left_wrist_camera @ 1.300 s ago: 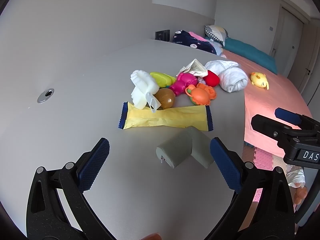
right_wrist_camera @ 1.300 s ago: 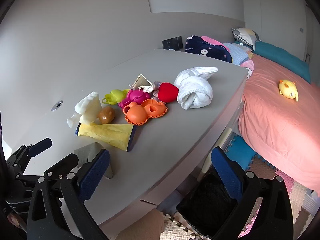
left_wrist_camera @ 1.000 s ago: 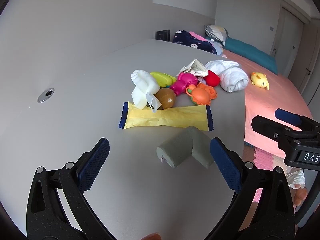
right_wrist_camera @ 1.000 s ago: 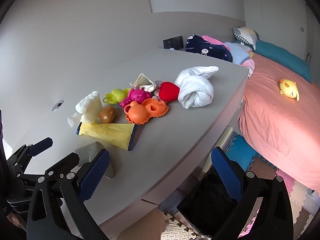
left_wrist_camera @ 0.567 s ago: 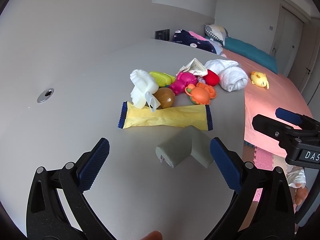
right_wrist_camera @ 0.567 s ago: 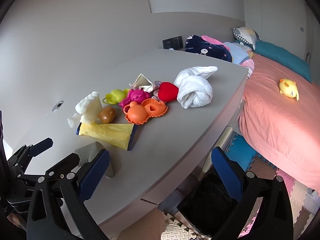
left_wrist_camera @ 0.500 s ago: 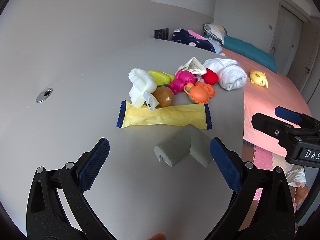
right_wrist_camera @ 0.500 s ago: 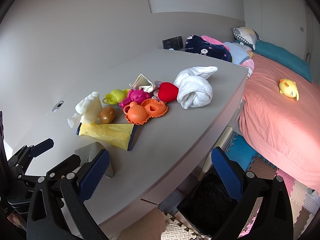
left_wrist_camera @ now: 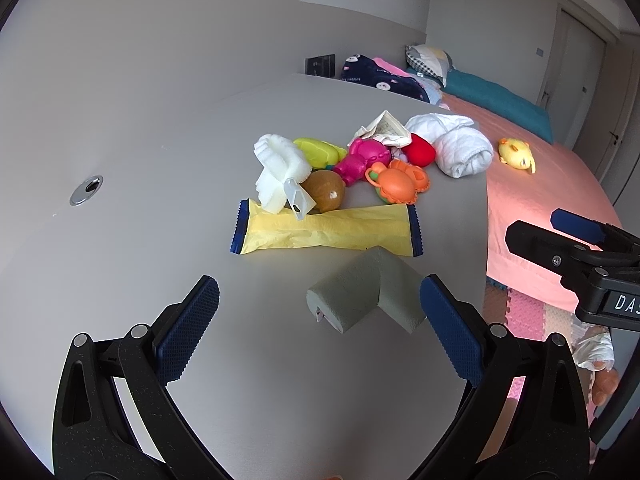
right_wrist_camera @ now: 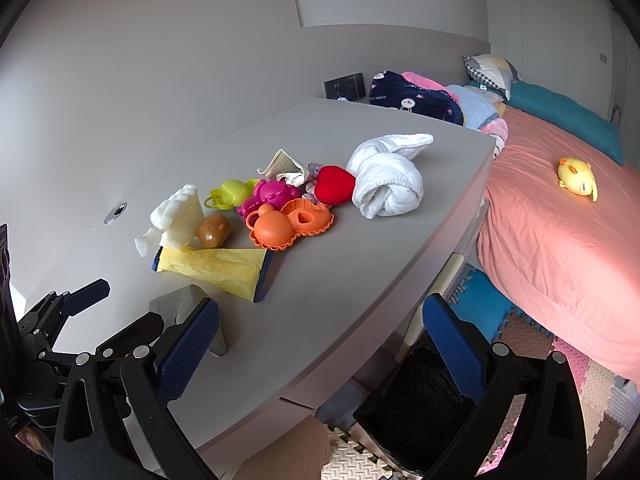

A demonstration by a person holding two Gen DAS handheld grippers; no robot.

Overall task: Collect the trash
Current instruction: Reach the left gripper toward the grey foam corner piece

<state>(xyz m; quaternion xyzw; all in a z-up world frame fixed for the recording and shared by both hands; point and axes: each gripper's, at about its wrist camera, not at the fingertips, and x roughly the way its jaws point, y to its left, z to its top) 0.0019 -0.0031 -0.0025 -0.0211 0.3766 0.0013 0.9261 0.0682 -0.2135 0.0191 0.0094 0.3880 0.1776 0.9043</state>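
Observation:
On the grey table [left_wrist_camera: 160, 160] lies a grey foam corner guard [left_wrist_camera: 366, 296], between the open fingers of my left gripper [left_wrist_camera: 316, 312] and not gripped. Beyond it lie a yellow wrapper with blue ends [left_wrist_camera: 328, 232], a white foam piece [left_wrist_camera: 280, 168], a clear plastic scrap [left_wrist_camera: 298, 202] and crumpled paper [left_wrist_camera: 382, 128]. My right gripper [right_wrist_camera: 316, 340] is open and empty over the table's near edge; the wrapper [right_wrist_camera: 220, 266] and the guard [right_wrist_camera: 176, 304] show in its view. A black-lined trash bin [right_wrist_camera: 416, 404] stands on the floor below the table edge.
Plastic toys in orange [left_wrist_camera: 400, 184], pink [left_wrist_camera: 362, 158], lime [left_wrist_camera: 320, 152] and red [left_wrist_camera: 420, 150], a brown fruit [left_wrist_camera: 324, 192] and a rolled white towel [left_wrist_camera: 460, 148] crowd the table. A pink bed [right_wrist_camera: 560, 220] with a yellow plush [right_wrist_camera: 576, 174] lies to the right.
The left gripper has crept slightly forward toward the grey corner guard. The right gripper has held still. Both stay open.

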